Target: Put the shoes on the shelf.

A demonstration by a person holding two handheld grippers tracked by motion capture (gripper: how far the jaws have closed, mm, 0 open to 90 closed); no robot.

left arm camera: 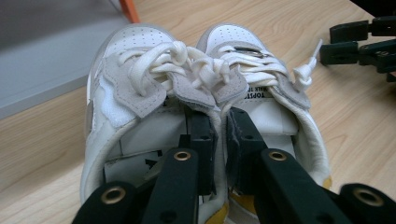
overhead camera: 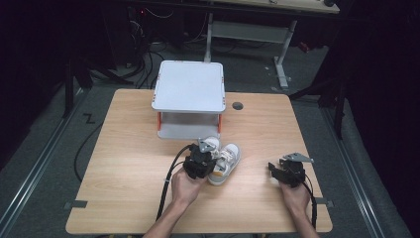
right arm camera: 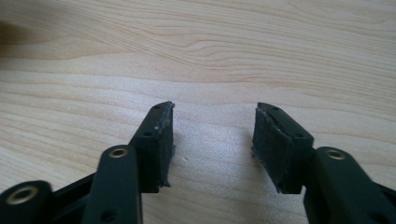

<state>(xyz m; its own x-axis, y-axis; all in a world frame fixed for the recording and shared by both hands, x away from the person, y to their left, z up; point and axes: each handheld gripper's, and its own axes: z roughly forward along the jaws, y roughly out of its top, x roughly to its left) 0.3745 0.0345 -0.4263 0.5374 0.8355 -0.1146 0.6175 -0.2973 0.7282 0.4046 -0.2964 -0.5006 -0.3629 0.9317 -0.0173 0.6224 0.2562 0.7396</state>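
Two grippers: both held by a person at the near edge of the table, forearms coming in from below.
Left gripper: its fingers are clenched on the touching inner collars of a pair of white sneakers, one finger inside each shoe, pinching the two together.
Right gripper: fingers released, nothing between them, bare wood beneath; it sits well apart from the shoes, off to their right.
Sneakers: side by side near the table's middle, toes pointing away from the person, laces tied across suede-like grey tabs; yellowish soles show at the heels. Whether the heels are off the wood I cannot tell from here.
Loose lace end: trails off the right-hand shoe toward the other gripper.
Beyond the shoes: a small white two-tier shelf with orange posts stands just past the toes, at the far side of the table.
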